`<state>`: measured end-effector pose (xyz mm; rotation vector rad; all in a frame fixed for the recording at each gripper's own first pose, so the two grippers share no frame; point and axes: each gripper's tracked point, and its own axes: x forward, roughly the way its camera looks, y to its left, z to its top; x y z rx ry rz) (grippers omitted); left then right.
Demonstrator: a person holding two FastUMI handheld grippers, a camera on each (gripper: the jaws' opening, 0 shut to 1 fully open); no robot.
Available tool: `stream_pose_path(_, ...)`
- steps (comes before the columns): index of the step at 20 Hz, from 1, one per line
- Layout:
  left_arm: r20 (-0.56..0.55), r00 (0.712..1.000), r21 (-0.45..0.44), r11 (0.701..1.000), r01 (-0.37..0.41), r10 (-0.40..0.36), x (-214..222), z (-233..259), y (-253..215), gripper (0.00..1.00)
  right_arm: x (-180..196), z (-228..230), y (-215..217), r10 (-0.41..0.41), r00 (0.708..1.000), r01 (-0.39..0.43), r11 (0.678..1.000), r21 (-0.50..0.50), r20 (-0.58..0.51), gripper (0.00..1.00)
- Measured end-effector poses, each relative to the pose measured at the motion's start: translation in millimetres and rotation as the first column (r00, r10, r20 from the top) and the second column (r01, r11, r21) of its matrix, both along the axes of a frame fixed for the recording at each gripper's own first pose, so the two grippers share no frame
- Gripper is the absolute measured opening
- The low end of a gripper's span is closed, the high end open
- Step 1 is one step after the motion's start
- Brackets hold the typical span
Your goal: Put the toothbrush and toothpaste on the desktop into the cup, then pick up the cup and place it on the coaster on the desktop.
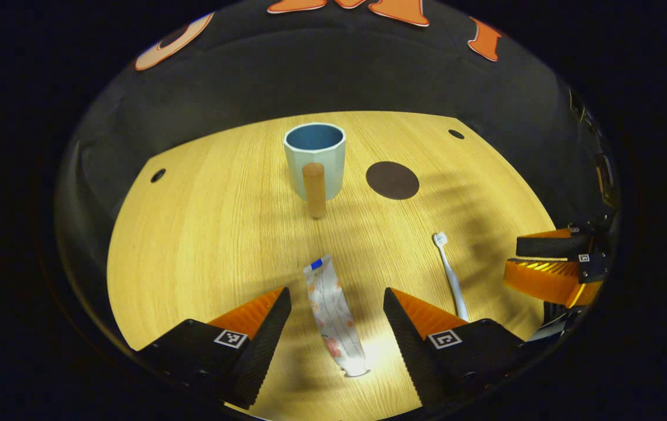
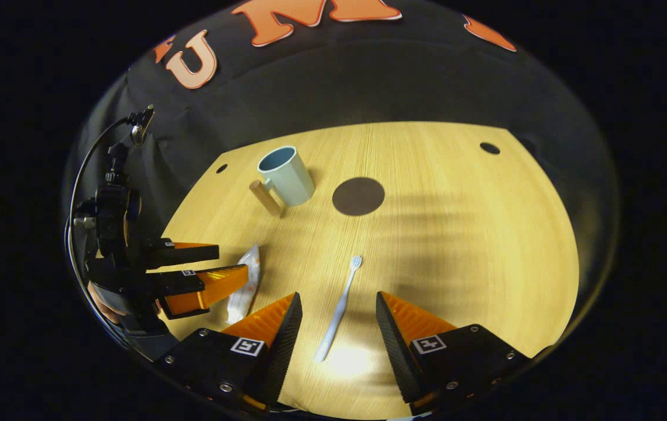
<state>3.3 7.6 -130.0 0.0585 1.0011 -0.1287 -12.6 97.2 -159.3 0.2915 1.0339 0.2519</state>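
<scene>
A pale blue cup with a wooden handle stands upright at the back of the wooden desktop. A dark round coaster lies just right of it. The toothpaste tube lies flat between the fingers of my open left gripper, which hovers above it. A white toothbrush lies to its right. In the right gripper view the toothbrush lies between the fingers of my open right gripper, with the cup, the coaster and the toothpaste farther off.
The desktop has small dark holes near its back corners. The left gripper and the hand holding it stand at the left of the right gripper view. Black cloth wall closes off the back.
</scene>
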Motion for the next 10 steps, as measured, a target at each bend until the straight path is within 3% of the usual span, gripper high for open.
stream_pose_path(3,-0.079,0.996,-0.005,0.999,-0.033,0.033,-6,-8,1,0.98,2,-9,6,0.006,0.999,-0.006,1.000,-0.020,-0.038,0.70)
stream_pose_path(4,-0.098,0.994,-0.008,0.999,-0.041,0.040,-3,-7,1,0.92,1,-14,9,0.005,0.998,-0.007,1.000,-0.026,-0.063,0.60)
stream_pose_path(5,-0.123,0.991,-0.016,0.999,-0.048,0.046,-2,-5,2,0.91,2,-21,9,0.006,0.997,-0.009,0.999,-0.042,-0.078,0.66)
stream_pose_path(7,-0.160,0.983,-0.015,0.996,-0.090,0.087,-4,-2,7,0.90,1,-40,9,-0.018,0.993,0.010,0.997,-0.071,-0.113,0.65)
stream_pose_path(9,-0.177,0.979,-0.028,0.994,-0.104,0.097,2,3,6,0.76,-3,-53,17,-0.022,0.988,0.012,0.998,-0.066,-0.151,0.58)
stream_pose_path(10,-0.184,0.977,-0.025,0.993,-0.114,0.108,8,7,7,0.75,-2,-57,20,-0.021,0.987,0.010,0.997,-0.071,-0.162,0.54)
